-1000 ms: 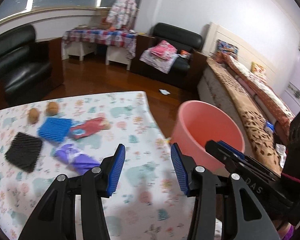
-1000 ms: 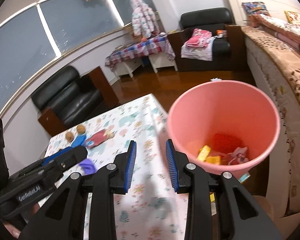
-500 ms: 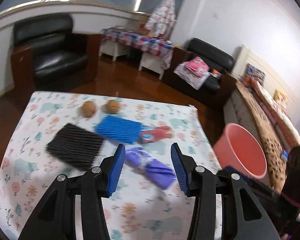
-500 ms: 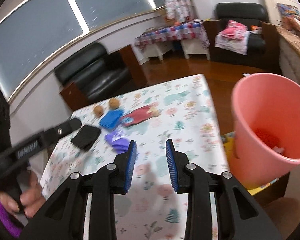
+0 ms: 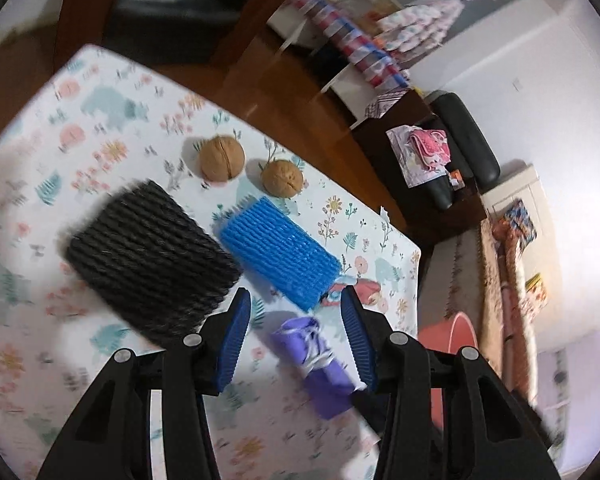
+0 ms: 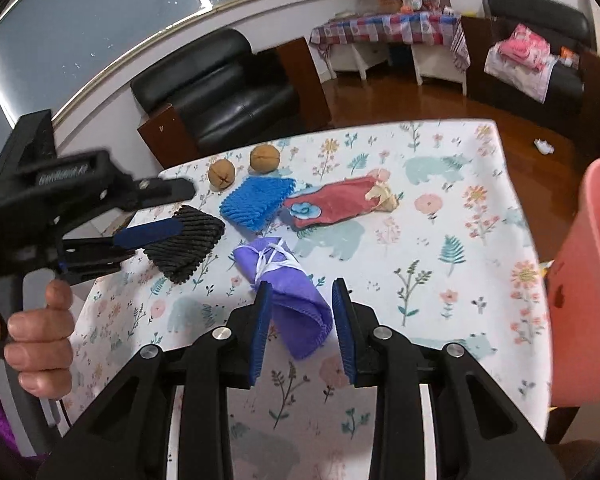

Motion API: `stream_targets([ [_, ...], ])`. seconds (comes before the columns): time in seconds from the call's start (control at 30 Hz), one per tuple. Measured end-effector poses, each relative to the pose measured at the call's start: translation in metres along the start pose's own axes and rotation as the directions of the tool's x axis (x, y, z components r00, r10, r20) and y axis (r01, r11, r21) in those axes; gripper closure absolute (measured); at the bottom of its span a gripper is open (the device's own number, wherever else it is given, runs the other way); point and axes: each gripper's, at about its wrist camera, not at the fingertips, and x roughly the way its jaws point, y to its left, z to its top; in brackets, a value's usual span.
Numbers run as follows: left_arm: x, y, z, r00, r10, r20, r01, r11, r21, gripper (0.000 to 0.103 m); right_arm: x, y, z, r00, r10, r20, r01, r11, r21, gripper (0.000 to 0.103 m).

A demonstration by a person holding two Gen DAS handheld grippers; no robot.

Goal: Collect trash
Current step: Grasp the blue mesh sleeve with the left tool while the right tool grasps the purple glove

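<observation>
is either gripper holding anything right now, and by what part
Nothing is held. The right gripper is open, jaws on either side of the purple cloth's near end, not closed on it. The left gripper is open and empty.

1. You've got a long curved window [image 6: 100, 32] across the upper left of the right view, grey light through it.
2. Black leather armchair [image 6: 220, 88] below it, upper centre.
3. Glossy brown wood floor [image 6: 380, 100].
4. Low white table with checked cloth [image 6: 388, 28], upper right.
5. Second black sofa [image 6: 540, 40], far upper right, with pink laundry piled on it.
6. White wall [image 5: 540, 80], right of the left view.
</observation>
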Motion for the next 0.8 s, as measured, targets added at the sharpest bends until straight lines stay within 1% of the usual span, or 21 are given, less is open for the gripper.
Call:
stream_targets([
  [0.13,0.026,-0.001,0.004,0.999,0.011,-0.044,-0.013,0.999,-0.046,0.057,0.005,-0.002,-0.002,1.000,0.029,-0.004,-0.029,1.000,-0.003,0.071],
  [0.27,0.049,0.005,0.004,0.996,0.031,-0.078,-0.040,0.993,-0.110,0.057,0.010,0.001,-0.002,0.999,0.038,0.002,-0.038,0.999,-0.015,0.071],
  [0.33,0.055,0.004,0.004,0.996,0.051,-0.073,-0.059,0.992,-0.109,0.057,0.013,0.003,-0.003,0.999,0.036,0.004,-0.036,0.999,-0.026,0.071],
  [0.43,0.057,-0.001,0.004,0.996,0.084,-0.032,-0.086,0.993,-0.085,0.058,0.015,0.006,-0.007,0.999,0.036,0.004,-0.036,0.998,-0.048,0.071],
  [0.5,0.059,-0.002,0.005,0.994,0.109,-0.021,-0.110,0.992,-0.068,0.073,0.018,0.007,-0.009,0.998,0.053,-0.017,-0.054,0.998,-0.045,0.071],
  [0.53,0.060,-0.003,0.005,0.993,0.115,-0.022,-0.116,0.992,-0.059,0.086,0.018,0.006,-0.010,0.998,0.059,-0.023,-0.060,0.997,-0.040,0.071],
  [0.57,0.061,-0.003,0.005,0.993,0.118,-0.023,-0.119,0.992,-0.051,0.094,0.019,0.006,-0.011,0.998,0.062,-0.027,-0.063,0.997,-0.035,0.071],
  [0.67,0.055,-0.004,0.003,0.992,0.127,0.006,-0.127,0.992,-0.022,0.097,0.020,0.002,-0.012,0.997,0.073,-0.038,-0.074,0.997,-0.012,0.071],
  [0.8,0.035,-0.011,-0.003,0.987,0.145,0.075,-0.149,0.987,0.056,0.097,0.022,-0.001,-0.013,0.994,0.091,-0.054,-0.091,0.996,0.003,0.070],
])
